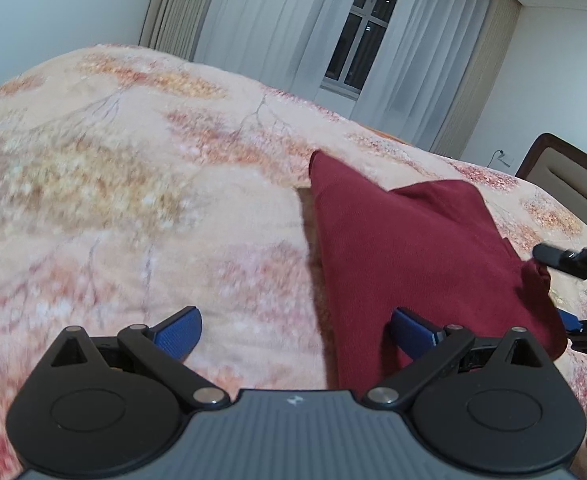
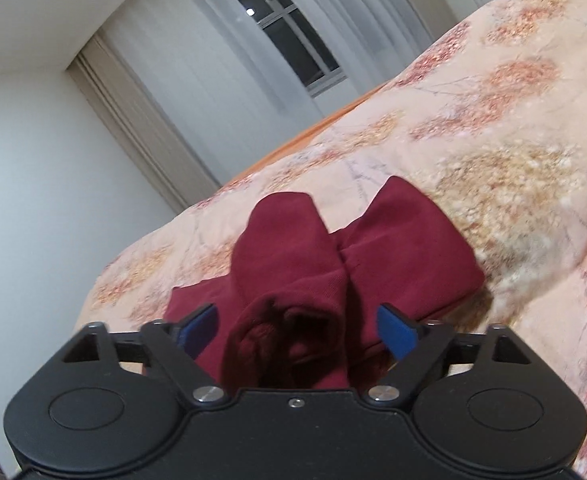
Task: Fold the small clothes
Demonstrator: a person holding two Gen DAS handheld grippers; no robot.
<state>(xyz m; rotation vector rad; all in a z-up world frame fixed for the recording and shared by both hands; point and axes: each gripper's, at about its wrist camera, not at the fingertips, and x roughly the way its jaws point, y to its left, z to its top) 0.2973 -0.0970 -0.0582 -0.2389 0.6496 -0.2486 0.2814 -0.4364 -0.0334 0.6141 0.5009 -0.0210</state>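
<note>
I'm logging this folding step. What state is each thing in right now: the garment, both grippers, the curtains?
Dark red garment: lying on the floral blanket, partly folded, one bunched end raised between the right gripper's pads.
Left gripper: open, holding nothing, its right pad over the garment's edge.
Right gripper: open, pads not pressing the cloth.
Curtains: parted at the window.

Parted right tongs (image 2: pixel 296 332) around bunched maroon garment (image 2: pixel 373 248)
</note>
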